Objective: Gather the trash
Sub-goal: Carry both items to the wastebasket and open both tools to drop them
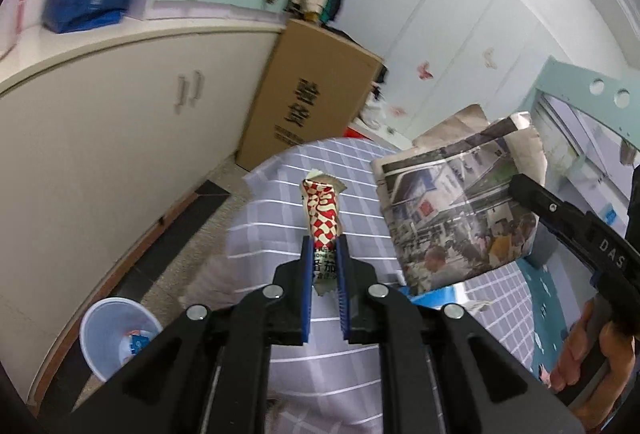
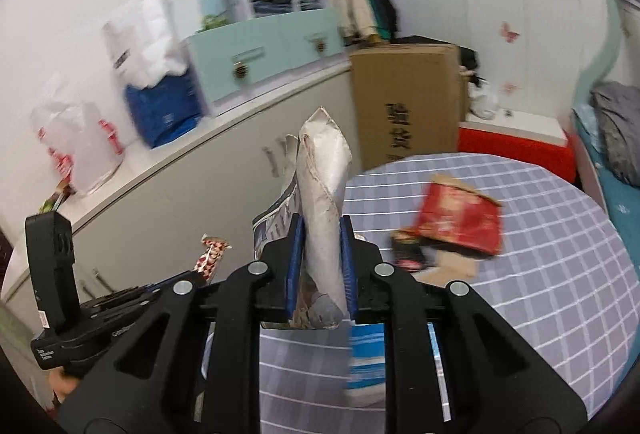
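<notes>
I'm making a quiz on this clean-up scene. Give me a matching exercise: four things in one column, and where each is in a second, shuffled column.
Things:
1. snack wrapper
2. folded newspaper
3. torn red packet
4. white bin

Places:
A. on the floor beside the table
B. clamped in the right tool
C. lying on the checked tablecloth
D. clamped in the left tool

Pairs: 1-D, 2-B, 3-C, 4-A
</notes>
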The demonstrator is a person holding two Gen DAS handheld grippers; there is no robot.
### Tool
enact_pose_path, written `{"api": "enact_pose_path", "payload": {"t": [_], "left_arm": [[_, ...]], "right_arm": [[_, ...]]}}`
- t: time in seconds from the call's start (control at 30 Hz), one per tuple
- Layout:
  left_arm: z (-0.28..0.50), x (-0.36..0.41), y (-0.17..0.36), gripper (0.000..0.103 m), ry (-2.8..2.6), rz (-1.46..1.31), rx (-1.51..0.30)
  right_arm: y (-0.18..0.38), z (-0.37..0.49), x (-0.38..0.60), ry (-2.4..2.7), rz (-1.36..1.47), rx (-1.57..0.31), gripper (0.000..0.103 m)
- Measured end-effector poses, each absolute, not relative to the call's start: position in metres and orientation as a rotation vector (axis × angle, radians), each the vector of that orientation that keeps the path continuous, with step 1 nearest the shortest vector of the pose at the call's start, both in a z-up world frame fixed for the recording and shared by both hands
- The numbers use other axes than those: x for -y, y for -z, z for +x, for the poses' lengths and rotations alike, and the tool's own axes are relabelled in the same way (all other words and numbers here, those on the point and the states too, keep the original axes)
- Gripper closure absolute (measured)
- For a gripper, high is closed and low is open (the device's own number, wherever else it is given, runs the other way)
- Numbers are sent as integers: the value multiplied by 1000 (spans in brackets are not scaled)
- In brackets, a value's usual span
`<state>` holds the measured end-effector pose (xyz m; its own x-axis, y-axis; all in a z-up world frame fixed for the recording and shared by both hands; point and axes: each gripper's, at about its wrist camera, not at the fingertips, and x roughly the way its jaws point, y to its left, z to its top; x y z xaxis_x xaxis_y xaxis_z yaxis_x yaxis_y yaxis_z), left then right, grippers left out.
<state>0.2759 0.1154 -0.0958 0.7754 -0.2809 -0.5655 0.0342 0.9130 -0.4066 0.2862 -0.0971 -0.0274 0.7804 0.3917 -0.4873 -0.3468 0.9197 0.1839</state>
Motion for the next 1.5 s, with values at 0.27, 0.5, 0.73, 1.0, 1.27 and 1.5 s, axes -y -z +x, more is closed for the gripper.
{"api": "enact_pose_path", "payload": {"t": [0.27,0.5,0.73,1.0,1.27,1.5], "left_arm": [[241,-212,127,93,12,-451,-674],[229,-290,196,93,-124,-551,-783],[240,-331,261,93,-189,-599,-905],[255,-352,311,90,-241,-615,-1001],[256,-355,324,50,-313,-595,-1010],[254,-359,332,49,-332,-605,-1038]], "right_arm": [[61,280,-13,-556,-4,-611,85],[130,283,-114,-657,-107,-726,85],[206,294,-173,-668,-178,-848,85],[262,308,-191,-618,-223,-921,85],[283,313,-199,-620,-230,-961,85],[291,311,-203,-624,-235,-979,85]]}}
